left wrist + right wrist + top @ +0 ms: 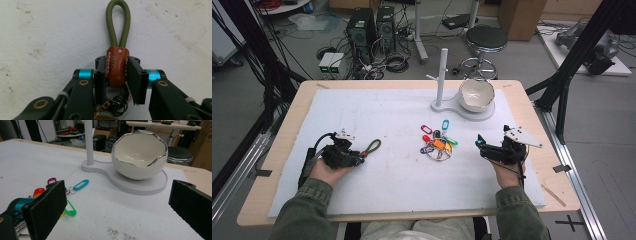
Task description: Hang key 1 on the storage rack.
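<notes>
My left gripper (358, 159) rests on the white mat at the left, shut on a key fob (117, 65): a brown leather sleeve with an olive cord loop (373, 146) pointing away from the jaws. Metal rings (117, 103) hang from the fob below the jaws. My right gripper (480, 146) sits at the right, open, with nothing between its pads (47, 208). A bunch of keys with coloured tags (438, 143) lies at the mat's centre, just left of the right gripper. Its blue tag (80, 184) and green tag (70, 210) are visible in the right gripper view.
A white egg-shaped bowl (476, 95) with a silver rim sits on a white stand base (140, 185), beside an upright white post (442, 75) with a peg. A stool (486, 39) and computers (371, 27) are on the floor beyond the table.
</notes>
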`<state>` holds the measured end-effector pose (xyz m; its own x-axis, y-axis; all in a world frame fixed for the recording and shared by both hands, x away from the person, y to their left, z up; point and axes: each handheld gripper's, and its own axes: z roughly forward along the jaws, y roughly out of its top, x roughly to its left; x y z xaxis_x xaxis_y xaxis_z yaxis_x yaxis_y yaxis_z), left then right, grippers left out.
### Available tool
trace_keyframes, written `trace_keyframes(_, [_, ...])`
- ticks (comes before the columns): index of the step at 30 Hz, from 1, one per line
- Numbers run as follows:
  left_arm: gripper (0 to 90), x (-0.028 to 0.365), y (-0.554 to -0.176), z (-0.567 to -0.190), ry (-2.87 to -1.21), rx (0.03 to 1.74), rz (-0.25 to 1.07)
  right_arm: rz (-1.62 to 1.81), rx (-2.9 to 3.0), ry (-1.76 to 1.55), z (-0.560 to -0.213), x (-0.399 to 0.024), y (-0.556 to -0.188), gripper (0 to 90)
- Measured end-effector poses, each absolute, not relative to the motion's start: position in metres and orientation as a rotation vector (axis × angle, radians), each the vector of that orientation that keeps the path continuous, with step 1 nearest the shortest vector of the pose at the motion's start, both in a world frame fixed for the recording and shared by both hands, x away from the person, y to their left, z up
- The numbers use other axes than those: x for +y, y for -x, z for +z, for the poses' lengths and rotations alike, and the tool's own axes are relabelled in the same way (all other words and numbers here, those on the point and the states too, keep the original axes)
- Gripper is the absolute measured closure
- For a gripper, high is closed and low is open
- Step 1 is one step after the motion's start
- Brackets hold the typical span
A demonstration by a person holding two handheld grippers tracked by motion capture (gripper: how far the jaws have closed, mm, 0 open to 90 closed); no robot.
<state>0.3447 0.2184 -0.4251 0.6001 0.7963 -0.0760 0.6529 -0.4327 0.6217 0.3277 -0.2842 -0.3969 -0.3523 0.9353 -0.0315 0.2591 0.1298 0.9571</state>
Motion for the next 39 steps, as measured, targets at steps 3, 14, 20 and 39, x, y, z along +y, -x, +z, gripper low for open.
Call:
trace_keyframes(3, [72.6,0.218,-0.343,-0.423,-2.218,1.121,0.333,1.253,1.719,-1.158,-0.397,-0.285,-0.328,0.7])
trace_keyframes(14, [73.3,0.226,-0.342,-0.414,-2.127,1.140,0.299,1.257,1.712,-1.174,-0.396,-0.286,-0.327,0.7])
trace_keyframes(20, [73.6,0.231,-0.344,-0.403,-2.066,1.147,0.270,1.258,1.708,-1.172,-0.396,-0.285,-0.326,0.7])
trace_keyframes(39, [73.5,0.209,-0.369,-0.367,-2.076,1.137,0.271,1.271,1.703,-1.178,-0.395,-0.286,-0.325,0.7])
